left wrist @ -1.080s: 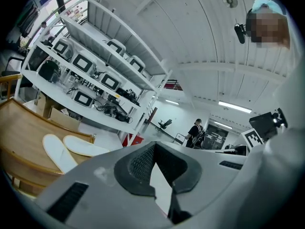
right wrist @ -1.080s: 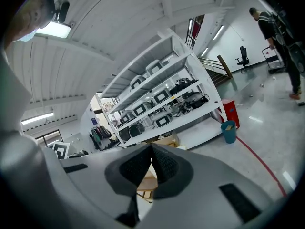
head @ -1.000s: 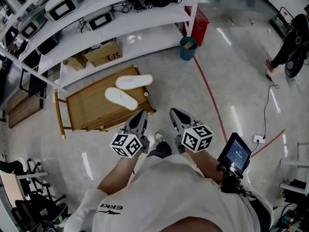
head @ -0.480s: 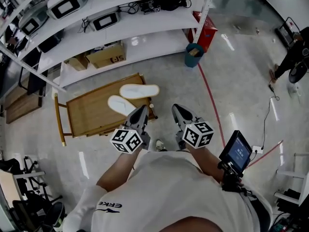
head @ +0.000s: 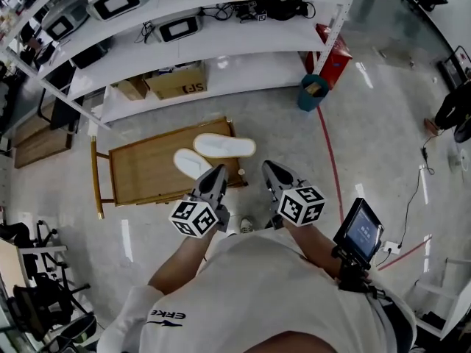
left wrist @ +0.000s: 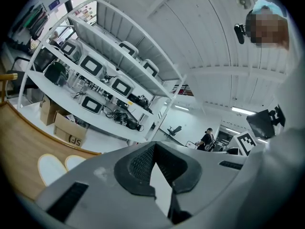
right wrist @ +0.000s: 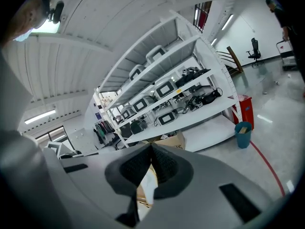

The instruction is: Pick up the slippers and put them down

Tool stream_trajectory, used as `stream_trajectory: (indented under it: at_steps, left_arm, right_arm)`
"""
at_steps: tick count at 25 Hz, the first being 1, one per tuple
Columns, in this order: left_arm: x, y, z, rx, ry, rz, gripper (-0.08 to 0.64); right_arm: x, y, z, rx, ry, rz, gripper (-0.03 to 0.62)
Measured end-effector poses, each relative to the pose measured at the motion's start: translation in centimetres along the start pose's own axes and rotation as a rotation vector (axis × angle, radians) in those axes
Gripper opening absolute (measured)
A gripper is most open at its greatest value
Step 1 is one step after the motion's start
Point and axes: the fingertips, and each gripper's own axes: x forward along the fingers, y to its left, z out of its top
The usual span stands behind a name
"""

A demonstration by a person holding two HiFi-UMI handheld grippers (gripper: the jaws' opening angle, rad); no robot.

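Note:
Two white slippers lie side by side on a low wooden table (head: 140, 171), the far slipper (head: 224, 145) and the near slipper (head: 191, 162). My left gripper (head: 218, 172) is shut and empty, and its tip overlaps the near slipper's right end in the head view. About a hand's width to the right my right gripper (head: 266, 167) is also shut and empty, just off the table's right corner. In the left gripper view the slippers (left wrist: 51, 168) show low at the left, beside the closed jaws of the left gripper (left wrist: 153, 147). The right gripper (right wrist: 150, 147) looks toward the shelves.
White shelving (head: 221, 46) with screens and cables runs behind the table, with a cardboard box (head: 179, 79) on its bottom shelf. A teal bin (head: 312, 93) and a red box (head: 335, 50) stand at the shelf's right end. A red floor line (head: 331, 160) runs along the right.
The person has stepped toward the table, so the slippers now lie right at the gripper tips. Both grippers have stayed shut and side by side.

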Motion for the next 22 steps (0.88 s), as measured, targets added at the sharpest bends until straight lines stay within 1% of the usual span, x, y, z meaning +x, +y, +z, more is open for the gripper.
stream_trajectory:
  at_steps: [4, 13, 17, 22]
  left_arm:
    - [1.5, 1.3, 0.8, -0.006, -0.040, 0.063, 0.005]
    - [6.1, 3.6, 3.6, -0.028, -0.118, 0.192, 0.005]
    - [7.4, 4.8, 3.8, -0.036, -0.140, 0.260, 0.005]
    - [7.5, 6.5, 4.0, -0.064, -0.180, 0.375, 0.005]
  right_arm:
    - [2.6, -1.1, 1.5, -0.024, 0.033, 0.060, 0.005]
    - [8.8, -3.8, 6.4, -0.080, 0.110, 0.187, 0.005]
    - [11.3, -5.0, 7.2, -0.091, 0.152, 0.238, 0.005]
    - [14.0, -5.8, 7.5, -0.110, 0.224, 0.308, 0.005]
